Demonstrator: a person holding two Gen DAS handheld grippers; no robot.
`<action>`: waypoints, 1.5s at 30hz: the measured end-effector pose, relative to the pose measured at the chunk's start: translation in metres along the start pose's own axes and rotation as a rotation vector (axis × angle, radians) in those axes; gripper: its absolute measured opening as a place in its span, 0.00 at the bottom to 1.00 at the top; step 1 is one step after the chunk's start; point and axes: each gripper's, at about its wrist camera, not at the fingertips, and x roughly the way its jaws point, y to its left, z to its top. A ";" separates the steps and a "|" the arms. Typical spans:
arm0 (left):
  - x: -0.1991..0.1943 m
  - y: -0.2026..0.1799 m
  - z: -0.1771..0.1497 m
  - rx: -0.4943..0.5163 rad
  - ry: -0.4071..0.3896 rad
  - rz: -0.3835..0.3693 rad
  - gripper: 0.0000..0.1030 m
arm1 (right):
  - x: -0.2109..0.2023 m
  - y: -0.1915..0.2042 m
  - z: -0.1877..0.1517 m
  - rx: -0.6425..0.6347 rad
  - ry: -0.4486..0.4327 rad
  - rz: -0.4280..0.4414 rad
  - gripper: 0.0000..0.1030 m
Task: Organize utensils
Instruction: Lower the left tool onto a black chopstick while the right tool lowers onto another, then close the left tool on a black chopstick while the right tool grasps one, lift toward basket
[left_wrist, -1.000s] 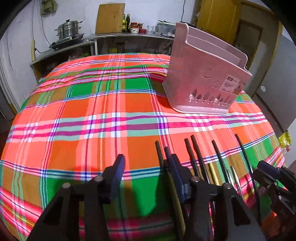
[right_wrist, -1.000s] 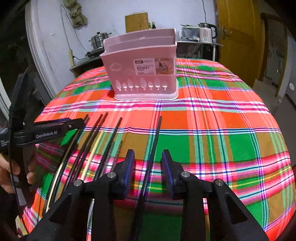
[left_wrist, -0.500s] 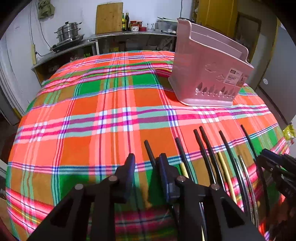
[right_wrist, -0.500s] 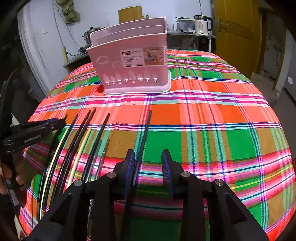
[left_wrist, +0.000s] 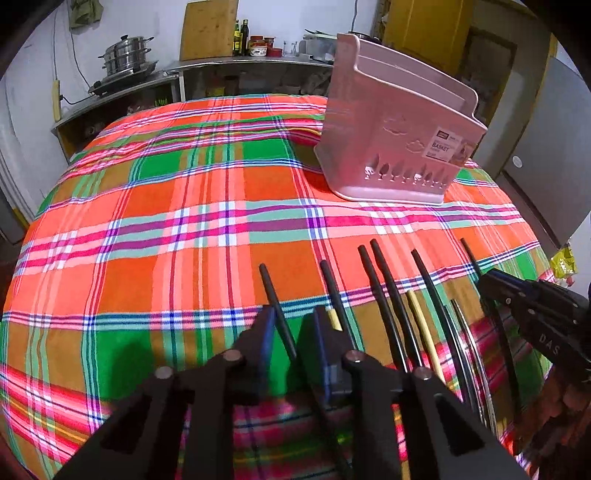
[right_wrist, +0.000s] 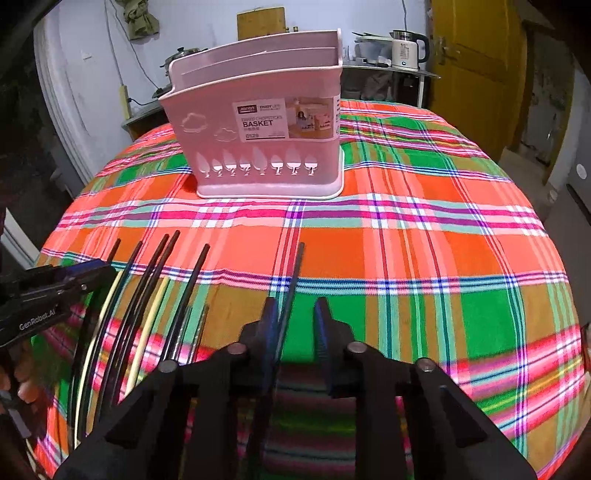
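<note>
Lying in a loose row along the near edge of the round table, whose bright orange, green and pink plaid cloth (left_wrist: 192, 206) covers it entirely, are thin black chopsticks (left_wrist: 388, 288) mixed with a few pale yellow chopsticks (left_wrist: 421, 321) and slim metal ones. The left gripper (left_wrist: 291, 325) points down at the leftmost black chopstick (left_wrist: 273, 295), which runs between its blue-padded fingers (left_wrist: 266, 332); its jaws are closing, with only a narrow gap left, and whether the pads already press on the stick cannot be told. The right gripper (right_wrist: 295, 321) straddles a separate black chopstick (right_wrist: 295, 273) lying apart from the row; its jaws are closing too, the left pad just beside the stick and the right pad clear of it. Well beyond the chopsticks stands the upright pink plastic chopstick basket (right_wrist: 258, 122) with tree-shaped cut-outs and a paper label. Behind the table, a steel counter carries a stacked steamer pot (left_wrist: 125, 55) and bottles.
</note>
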 end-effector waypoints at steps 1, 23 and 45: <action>0.002 -0.001 0.002 0.003 0.002 0.000 0.16 | 0.001 0.000 0.001 0.000 0.003 0.001 0.08; -0.078 -0.024 0.036 0.086 -0.136 -0.078 0.05 | -0.075 0.001 0.039 0.000 -0.170 0.153 0.05; -0.163 -0.032 0.085 0.105 -0.309 -0.106 0.05 | -0.154 -0.004 0.070 -0.002 -0.373 0.167 0.05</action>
